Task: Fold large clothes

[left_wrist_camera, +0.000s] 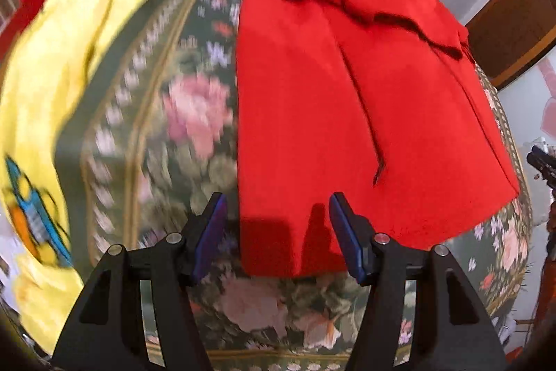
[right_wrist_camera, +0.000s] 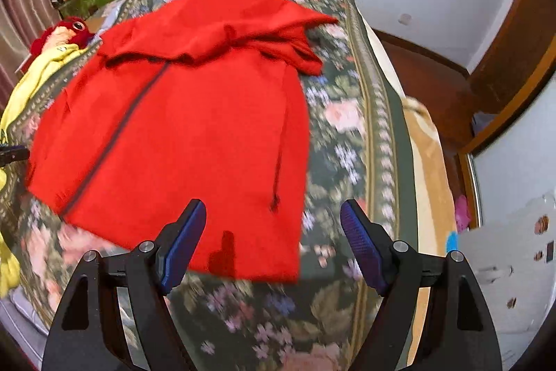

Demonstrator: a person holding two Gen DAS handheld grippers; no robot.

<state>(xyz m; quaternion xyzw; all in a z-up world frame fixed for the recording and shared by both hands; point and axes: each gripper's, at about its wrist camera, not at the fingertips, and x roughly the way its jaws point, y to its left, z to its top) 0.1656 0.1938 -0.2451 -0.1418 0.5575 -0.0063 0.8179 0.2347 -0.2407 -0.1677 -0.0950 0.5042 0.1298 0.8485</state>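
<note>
Red garment point(left_wrist_camera: 312, 113) flat on bed point(left_wrist_camera: 194, 134), long axis running away from both hand-held grippers: left point(left_wrist_camera: 278, 232) and right point(right_wrist_camera: 272, 239) gaping empty over its near hem, roughly equally close.

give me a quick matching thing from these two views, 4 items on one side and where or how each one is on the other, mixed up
Items:
1. red garment
2. yellow garment
3. floral cover
4. left gripper

Places or states:
a. open, over the red hem
b. spread under both garments
c. laid flat in the middle, top part bunched
d. at the left edge, printed picture on it

Pairs: 1-c, 2-d, 3-b, 4-a
</note>
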